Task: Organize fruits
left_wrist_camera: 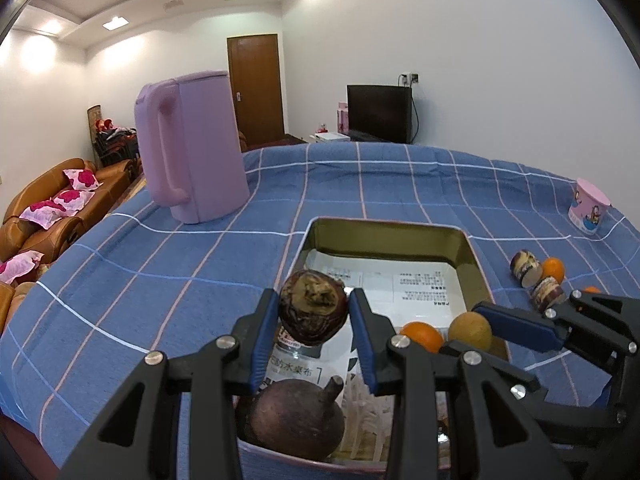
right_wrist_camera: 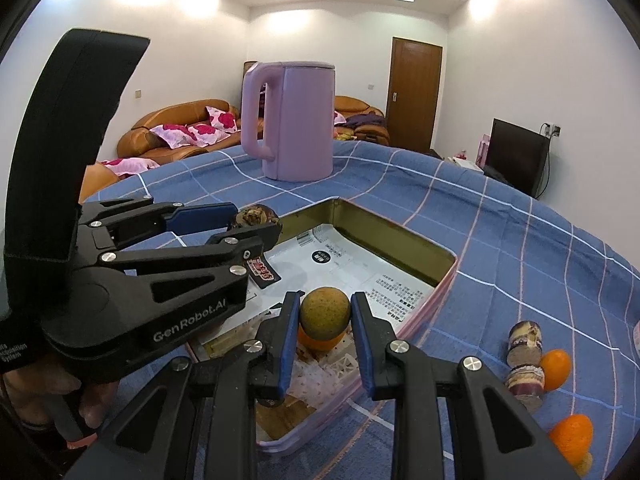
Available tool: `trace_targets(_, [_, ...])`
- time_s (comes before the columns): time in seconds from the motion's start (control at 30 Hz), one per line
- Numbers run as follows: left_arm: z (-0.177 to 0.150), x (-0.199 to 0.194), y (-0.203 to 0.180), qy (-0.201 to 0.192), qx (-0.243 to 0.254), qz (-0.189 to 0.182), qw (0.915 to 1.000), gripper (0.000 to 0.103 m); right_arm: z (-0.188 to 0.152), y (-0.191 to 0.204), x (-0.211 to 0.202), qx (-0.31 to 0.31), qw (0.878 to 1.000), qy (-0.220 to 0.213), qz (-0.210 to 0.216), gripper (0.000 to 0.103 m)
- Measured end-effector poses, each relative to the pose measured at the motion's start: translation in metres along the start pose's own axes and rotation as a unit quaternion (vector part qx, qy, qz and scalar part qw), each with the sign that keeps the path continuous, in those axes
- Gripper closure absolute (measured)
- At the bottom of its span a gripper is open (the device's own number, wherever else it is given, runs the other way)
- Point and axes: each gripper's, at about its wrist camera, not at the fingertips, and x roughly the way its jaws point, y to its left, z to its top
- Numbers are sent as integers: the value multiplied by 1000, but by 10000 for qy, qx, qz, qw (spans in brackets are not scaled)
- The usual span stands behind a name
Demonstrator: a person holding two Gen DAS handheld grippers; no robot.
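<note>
Right wrist view alone shows "GenRobot.AI" on the left gripper [right_wrist_camera: 256, 224], clamping a mangosteen [left_wrist_camera: 313, 307], while the right gripper [right_wrist_camera: 325, 320] pinches a longan [right_wrist_camera: 325, 313] over the tin [right_wrist_camera: 404, 236]

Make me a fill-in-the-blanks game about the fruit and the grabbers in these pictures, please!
1. The left gripper is squeezing a dark ____ fruit over the tin box.
2. The right gripper holds a round ____ fruit.
3. The tall kettle on the blue tablecloth is ____.
4. Right under the right gripper's fruit, an ____ sits in the box.

Missing words: purple; yellow-brown; pink; orange
</note>
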Motion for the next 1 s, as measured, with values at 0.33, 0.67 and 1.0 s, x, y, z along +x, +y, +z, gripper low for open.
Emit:
trace_targets(0.33, [-4,8,-3,229,59,-61,9997,64,0,-3,11,91,9993,360,99,75])
trace_targets(0.67, [-5,6,-7,222,96,22,9997,44,-2,3,15,-59,9986,492,180,72])
trace_targets(1.0, [-3,-5,-6,86,3,19,10000,30,-2,3,7,-46,9996,260,24,42])
